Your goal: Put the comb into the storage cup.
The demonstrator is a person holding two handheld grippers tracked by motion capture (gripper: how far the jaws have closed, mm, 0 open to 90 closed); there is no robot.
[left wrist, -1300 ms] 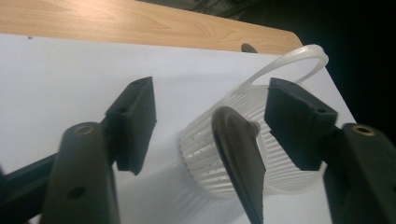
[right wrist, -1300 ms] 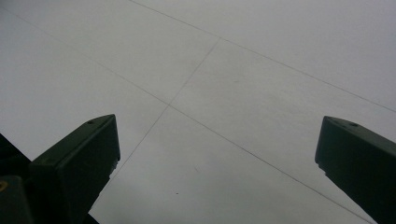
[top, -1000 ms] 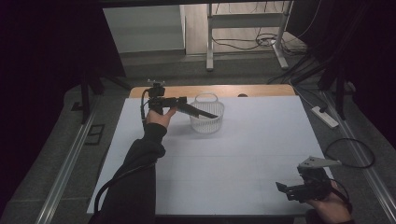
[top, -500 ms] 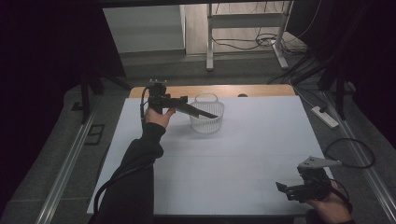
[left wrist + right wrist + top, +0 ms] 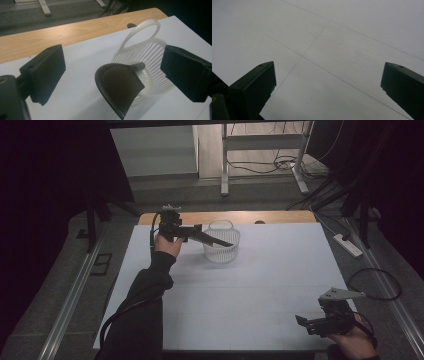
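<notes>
Through the left gripper view I see my left gripper (image 5: 112, 75) with its black jaws spread wide, having just been opening, and between them, untouched, a black ribbed plastic scoop (image 5: 118, 86) leaning into a white slatted plastic basket (image 5: 152, 53) on the white tabletop (image 5: 82, 60).

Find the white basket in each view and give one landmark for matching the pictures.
High view: the white basket stands upper centre on the white table sheet, beside the left tongs.
Left gripper view: right of centre, tilted in the picture, with a black slotted scoop propped in it.
Right gripper view: not in it.
Shared landmark: the wooden table edge behind the basket.
</notes>
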